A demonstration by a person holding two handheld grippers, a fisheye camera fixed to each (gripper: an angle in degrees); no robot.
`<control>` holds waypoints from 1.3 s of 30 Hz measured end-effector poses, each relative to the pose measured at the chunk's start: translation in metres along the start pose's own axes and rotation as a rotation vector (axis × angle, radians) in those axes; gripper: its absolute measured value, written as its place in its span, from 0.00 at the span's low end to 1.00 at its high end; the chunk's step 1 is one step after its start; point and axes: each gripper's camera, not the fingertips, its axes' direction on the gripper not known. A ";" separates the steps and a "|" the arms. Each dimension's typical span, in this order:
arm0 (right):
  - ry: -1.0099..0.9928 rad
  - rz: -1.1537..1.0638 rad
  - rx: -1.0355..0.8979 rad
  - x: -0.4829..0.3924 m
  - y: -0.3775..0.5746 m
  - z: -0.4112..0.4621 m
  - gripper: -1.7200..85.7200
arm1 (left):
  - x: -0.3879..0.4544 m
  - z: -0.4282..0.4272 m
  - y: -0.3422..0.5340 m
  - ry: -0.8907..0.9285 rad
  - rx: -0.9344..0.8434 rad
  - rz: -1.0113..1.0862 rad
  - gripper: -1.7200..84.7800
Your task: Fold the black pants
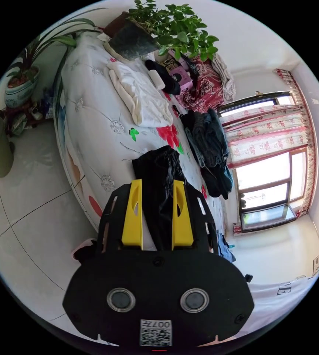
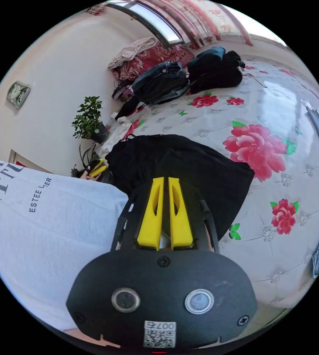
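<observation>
The pants (image 2: 181, 166) lie on the bed (image 2: 277, 192), near its edge. The right gripper (image 2: 165, 181) is right above them. The left gripper (image 1: 158, 185) has a bunch of pants (image 1: 159, 173) between its jaws. Far across the bed sits a pile of clothes (image 2: 189, 79). A plant (image 2: 89, 118) stands by the wall.

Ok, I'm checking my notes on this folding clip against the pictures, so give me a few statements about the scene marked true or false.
1. The black pants lie on a flowered white bedspread. True.
2. The left gripper has black fabric between its yellow jaws. True.
3. The right gripper is wide open. False: its jaws stand nearly together.
4. The leafy green potted plant stands on the pants. False: it is far up the bed.
</observation>
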 end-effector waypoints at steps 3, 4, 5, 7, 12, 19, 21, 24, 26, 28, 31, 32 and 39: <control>0.008 0.012 -0.008 0.006 -0.002 0.006 0.02 | 0.004 0.018 -0.007 -0.109 -0.023 0.009 0.14; 0.011 0.011 -0.007 0.007 -0.004 0.008 0.02 | 0.004 0.020 -0.007 -0.124 -0.017 0.000 0.14; 0.007 0.010 -0.005 0.008 -0.007 0.010 0.02 | 0.006 0.023 -0.007 -0.109 -0.015 -0.013 0.10; 0.009 0.013 0.012 0.011 -0.010 0.011 0.02 | 0.016 0.029 -0.008 -0.031 -0.047 0.017 0.06; 0.014 0.062 0.075 0.027 -0.009 0.004 0.02 | 0.139 0.028 0.017 0.256 -0.130 0.499 0.02; -0.005 0.251 0.235 0.070 0.028 -0.021 0.02 | 0.252 0.026 0.107 0.338 -0.258 0.961 0.03; -0.011 0.278 0.266 0.074 0.040 -0.023 0.02 | 0.211 0.030 0.093 0.221 -0.247 0.842 0.03; -0.011 0.303 0.244 0.078 0.052 -0.016 0.02 | 0.149 0.021 0.065 0.092 -0.205 0.632 0.04; -0.003 0.295 0.205 0.073 0.051 -0.003 0.03 | 0.130 0.012 0.059 0.093 -0.211 0.577 0.05; -0.020 0.242 0.181 0.060 0.038 0.011 0.04 | 0.129 0.004 0.065 0.151 -0.196 0.584 0.05; -0.092 0.028 0.099 0.010 -0.016 0.048 0.07 | 0.157 0.008 0.091 0.239 -0.241 0.684 0.05; -0.112 -0.101 0.050 -0.023 -0.044 0.067 0.08 | 0.174 0.015 0.104 0.261 -0.278 0.742 0.05; 0.035 -0.645 -0.139 -0.207 -0.137 0.195 0.11 | 0.247 0.023 0.175 0.382 -0.367 1.071 0.02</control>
